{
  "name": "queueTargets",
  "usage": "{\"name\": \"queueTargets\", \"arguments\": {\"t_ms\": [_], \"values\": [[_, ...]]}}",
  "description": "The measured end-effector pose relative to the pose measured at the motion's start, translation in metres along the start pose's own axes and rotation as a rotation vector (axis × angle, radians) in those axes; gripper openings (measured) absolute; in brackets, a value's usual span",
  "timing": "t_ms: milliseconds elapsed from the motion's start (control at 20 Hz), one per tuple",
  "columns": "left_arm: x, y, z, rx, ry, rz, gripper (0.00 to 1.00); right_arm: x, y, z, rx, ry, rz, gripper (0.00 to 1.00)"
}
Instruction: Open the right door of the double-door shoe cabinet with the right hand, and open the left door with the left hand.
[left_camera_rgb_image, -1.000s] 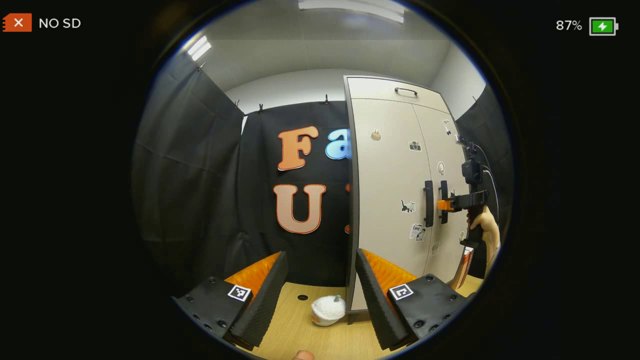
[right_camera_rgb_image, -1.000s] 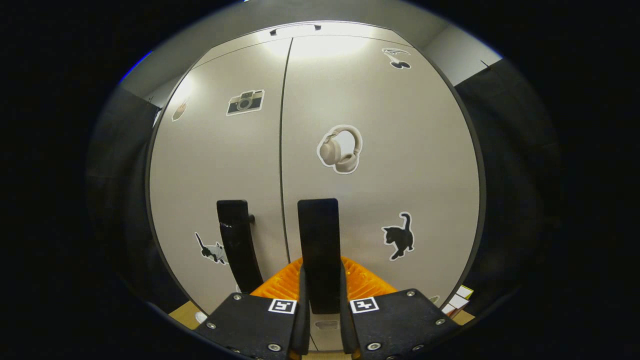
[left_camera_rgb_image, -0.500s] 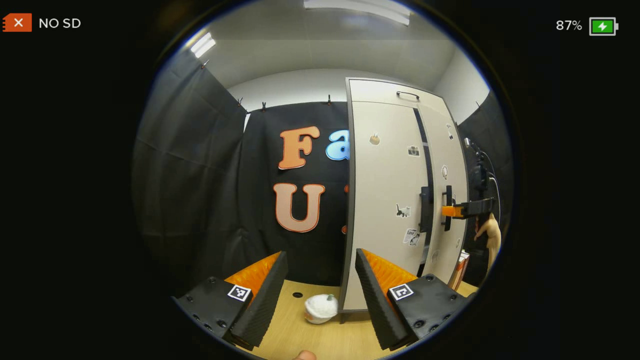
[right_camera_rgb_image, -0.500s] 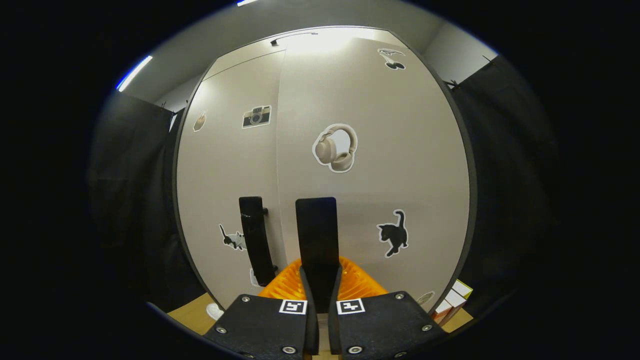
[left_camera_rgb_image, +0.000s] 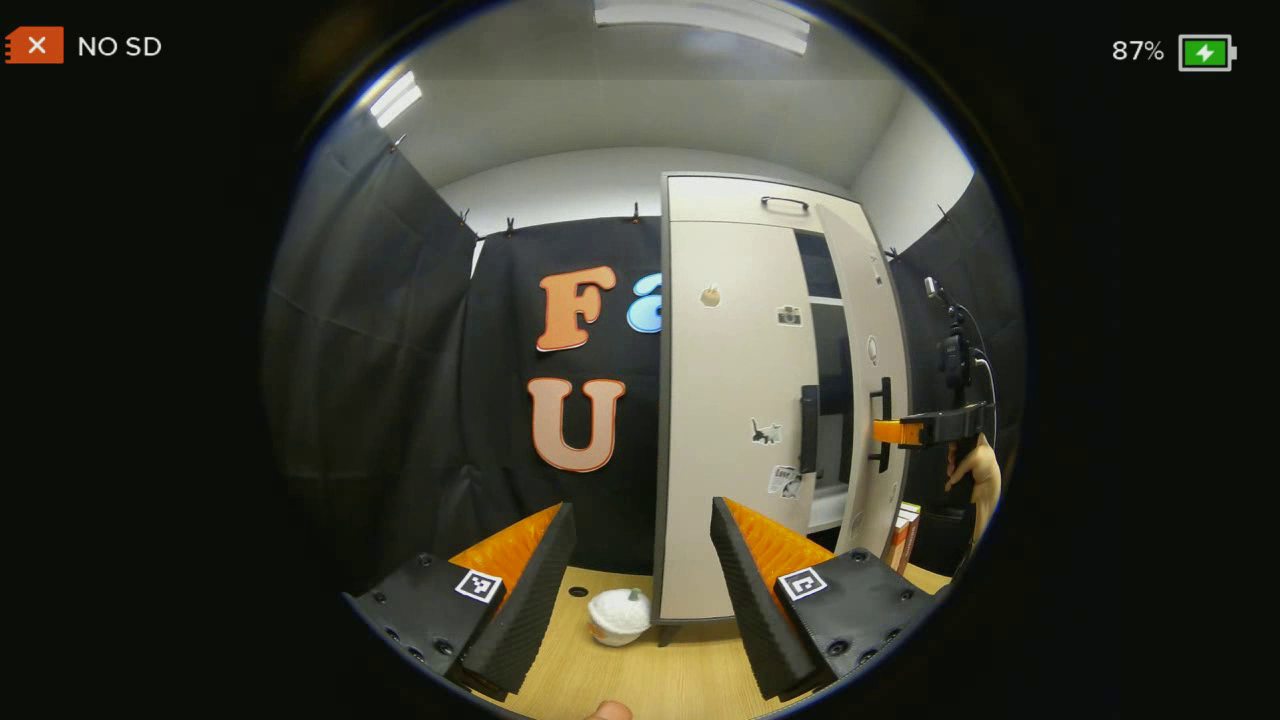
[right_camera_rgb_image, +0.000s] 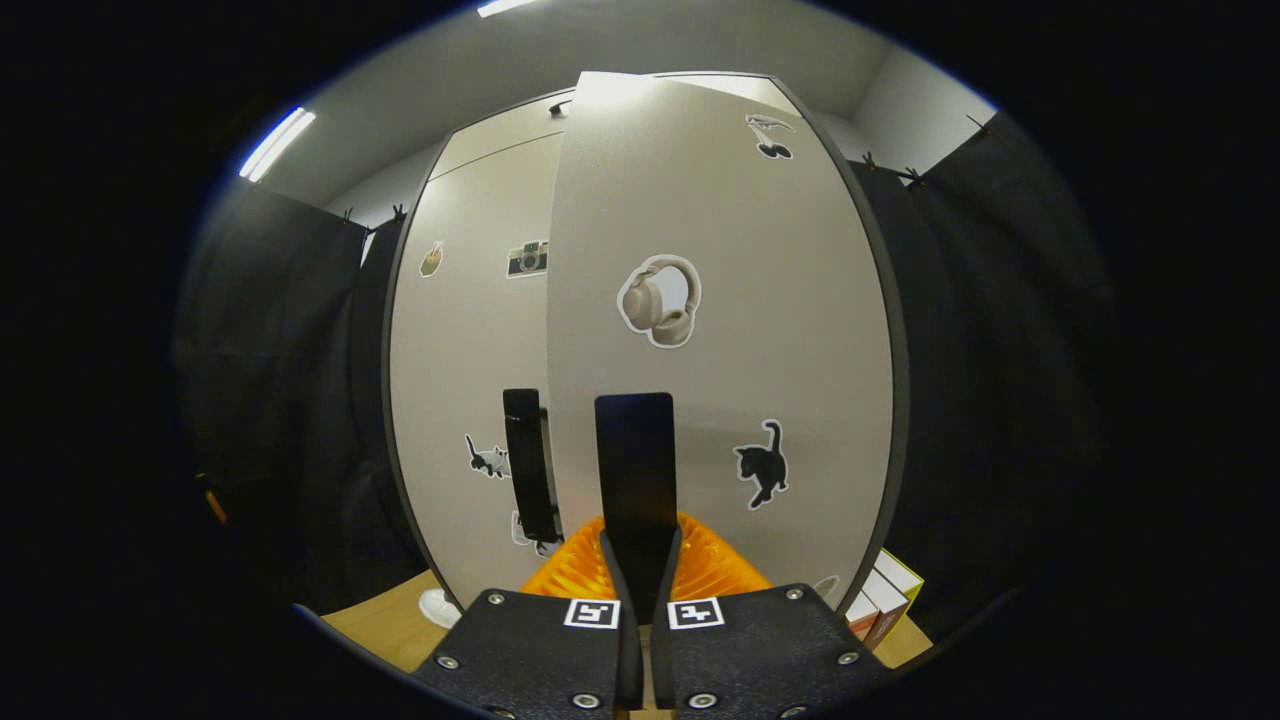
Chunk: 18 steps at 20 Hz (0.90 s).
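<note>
Clamping the black vertical bar handle (right_camera_rgb_image: 636, 480), the right gripper (right_camera_rgb_image: 636, 600) should swing the beige sticker-covered right door (right_camera_rgb_image: 700, 330) along its hinge arc, while the wide-open left gripper (left_camera_rgb_image: 640, 580) waits before the shut left door (left_camera_rgb_image: 735, 400).

Right door (right_camera_rgb_image: 720, 330) has swung further open since before

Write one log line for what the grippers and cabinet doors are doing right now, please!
right gripper: shut on right door handle | right door: partly open | left gripper: open, away from cabinet | left door: closed
</note>
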<state>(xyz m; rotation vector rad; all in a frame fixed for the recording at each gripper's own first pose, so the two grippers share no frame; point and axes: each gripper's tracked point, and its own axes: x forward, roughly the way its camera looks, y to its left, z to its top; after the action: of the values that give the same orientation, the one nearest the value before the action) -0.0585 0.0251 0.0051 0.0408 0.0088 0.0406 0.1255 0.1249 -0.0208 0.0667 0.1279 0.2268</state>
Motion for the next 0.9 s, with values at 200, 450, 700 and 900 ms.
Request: {"name": "queueTargets", "arguments": {"t_ms": [200, 450, 700, 900], "values": [[-0.006, -0.03, -0.001, 0.0, 0.007, -0.066, 0.82, -0.018, -0.009, 0.001, -0.012, -0.006, -0.002, 0.03], [-0.013, -0.052, -0.005, -0.008, 0.017, -0.11, 0.82, -0.041, -0.023, 0.004, -0.022, -0.02, -0.02, 0.03], [-0.015, -0.068, -0.006, -0.005, 0.02, -0.132, 0.82, -0.07, -0.048, 0.007, -0.031, -0.034, -0.054, 0.03], [-0.018, -0.082, -0.003, -0.008, 0.012, -0.156, 0.82, -0.088, -0.069, 0.01, -0.038, -0.046, -0.094, 0.02]]}}
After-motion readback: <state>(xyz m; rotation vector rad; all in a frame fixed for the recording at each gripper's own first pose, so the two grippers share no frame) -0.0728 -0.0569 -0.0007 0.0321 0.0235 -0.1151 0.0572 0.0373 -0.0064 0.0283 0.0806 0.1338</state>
